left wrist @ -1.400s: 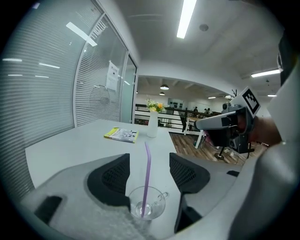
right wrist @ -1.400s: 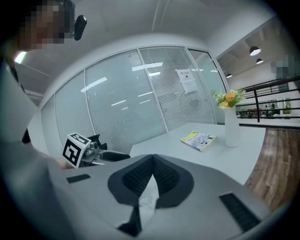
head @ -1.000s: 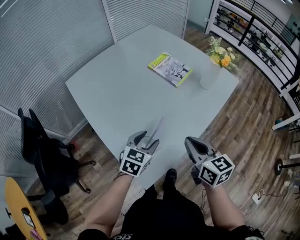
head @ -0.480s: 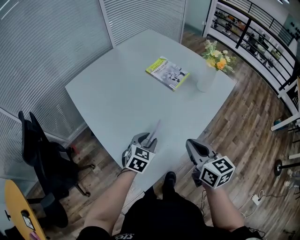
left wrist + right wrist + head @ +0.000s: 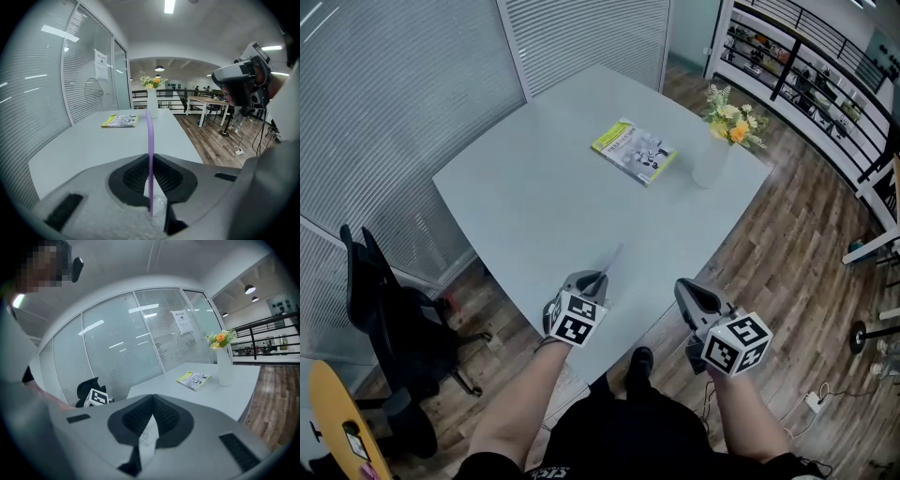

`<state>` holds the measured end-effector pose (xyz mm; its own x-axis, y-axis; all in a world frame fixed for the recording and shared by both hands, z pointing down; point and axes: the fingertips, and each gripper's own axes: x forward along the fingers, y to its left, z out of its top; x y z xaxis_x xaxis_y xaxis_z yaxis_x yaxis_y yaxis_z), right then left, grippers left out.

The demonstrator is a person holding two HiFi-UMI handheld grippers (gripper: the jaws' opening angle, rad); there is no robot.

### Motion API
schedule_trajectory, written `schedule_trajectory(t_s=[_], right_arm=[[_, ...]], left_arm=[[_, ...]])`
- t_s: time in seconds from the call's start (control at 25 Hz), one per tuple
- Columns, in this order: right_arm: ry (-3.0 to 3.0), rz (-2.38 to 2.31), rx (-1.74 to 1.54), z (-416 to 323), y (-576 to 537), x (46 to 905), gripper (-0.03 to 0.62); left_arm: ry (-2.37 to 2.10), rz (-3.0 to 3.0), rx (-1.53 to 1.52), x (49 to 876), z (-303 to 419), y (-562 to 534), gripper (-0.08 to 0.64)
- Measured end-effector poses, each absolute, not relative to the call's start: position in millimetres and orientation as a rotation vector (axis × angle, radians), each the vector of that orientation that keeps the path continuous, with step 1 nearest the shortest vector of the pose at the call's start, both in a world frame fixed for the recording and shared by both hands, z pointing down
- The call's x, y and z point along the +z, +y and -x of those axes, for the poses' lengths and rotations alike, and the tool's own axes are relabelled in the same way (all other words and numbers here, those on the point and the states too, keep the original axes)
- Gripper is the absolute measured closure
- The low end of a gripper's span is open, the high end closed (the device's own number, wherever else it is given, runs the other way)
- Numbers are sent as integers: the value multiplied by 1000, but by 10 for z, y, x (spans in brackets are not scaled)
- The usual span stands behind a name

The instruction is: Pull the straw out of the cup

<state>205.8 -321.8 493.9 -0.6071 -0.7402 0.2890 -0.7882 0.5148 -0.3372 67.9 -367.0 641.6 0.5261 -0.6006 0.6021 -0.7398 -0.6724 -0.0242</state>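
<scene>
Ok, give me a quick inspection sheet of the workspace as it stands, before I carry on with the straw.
Surface: grey table, with wood floor around it.
Job's things: purple straw stands upright between the left gripper's jaws; no cup seen in any view.
Clutter: booklet and vase of flowers at the far side, apart from each other.
Grippers: left gripper shut on the straw, over the table's near corner; right gripper shut, nothing seen in it, by the near-right edge.
Cables: cable and plug on the floor at right.
Surroundings: black office chair at left; glass walls with blinds.
</scene>
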Motion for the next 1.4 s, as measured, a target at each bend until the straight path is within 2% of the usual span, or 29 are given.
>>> schedule_trajectory(t_s=[0.24, 0.6, 1.0, 1.4], right_arm=[[-2669, -1315, 653, -2003, -3276, 4851, 586], [-2750, -1261, 563, -1899, -3489, 4511, 586], [-2843, -1129, 461, -1788, -3737, 4182, 586], [-2944, -975, 454, -1627, -3818, 4110, 588]], left_arm=[[-1166, -2578, 792, 6102, -665, -3731, 529], [-1260, -2631, 633, 5188, -582, -3905, 531], [-1485, -2570, 406, 4354, -151, -4007, 531], [-1749, -2416, 231, 3948, 435, -3668, 531]])
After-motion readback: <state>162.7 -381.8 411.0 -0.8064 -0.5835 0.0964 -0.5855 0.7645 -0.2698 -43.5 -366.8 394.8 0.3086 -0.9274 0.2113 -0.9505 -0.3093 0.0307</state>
